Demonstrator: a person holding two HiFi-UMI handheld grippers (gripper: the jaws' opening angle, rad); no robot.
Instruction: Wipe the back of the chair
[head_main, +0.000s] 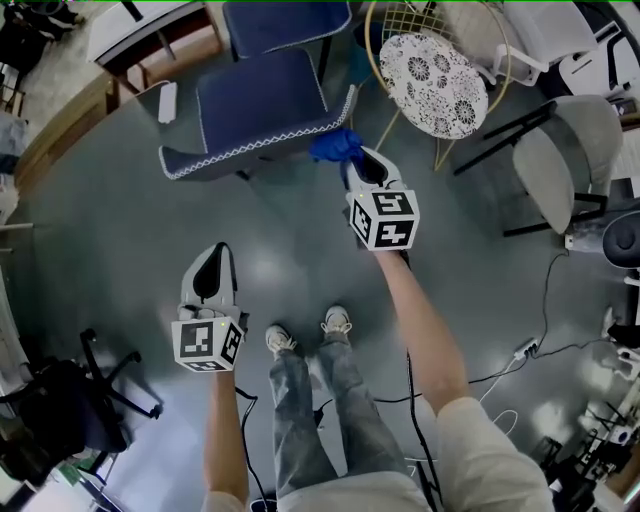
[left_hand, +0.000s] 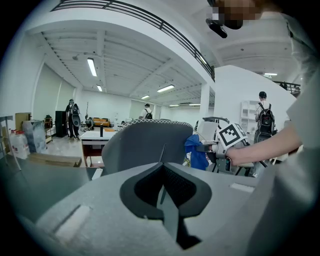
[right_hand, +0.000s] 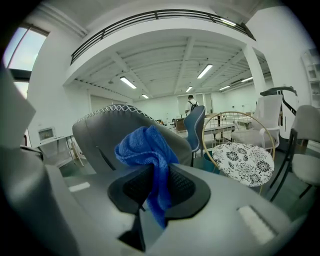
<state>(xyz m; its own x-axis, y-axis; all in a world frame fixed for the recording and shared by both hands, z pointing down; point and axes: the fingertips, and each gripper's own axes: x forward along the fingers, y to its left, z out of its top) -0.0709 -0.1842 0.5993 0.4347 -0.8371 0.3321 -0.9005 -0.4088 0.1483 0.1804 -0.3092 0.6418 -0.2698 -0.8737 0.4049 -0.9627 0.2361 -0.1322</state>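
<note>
Right gripper (head_main: 362, 168): clamped on blue cloth (head_main: 337, 147), at right corner of chair back (head_main: 262, 100). Back lying ahead-left, stitched rim running crosswise. Left gripper (head_main: 208, 275): closed, empty, well behind. Right nearer.

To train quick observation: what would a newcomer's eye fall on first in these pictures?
The bright blue cloth, clamped in the right gripper, at the edge of the chair with white stitching. Next, the flower-patterned round cushion in a gold wire chair to its right. The left gripper hangs back, shut and empty.
</note>
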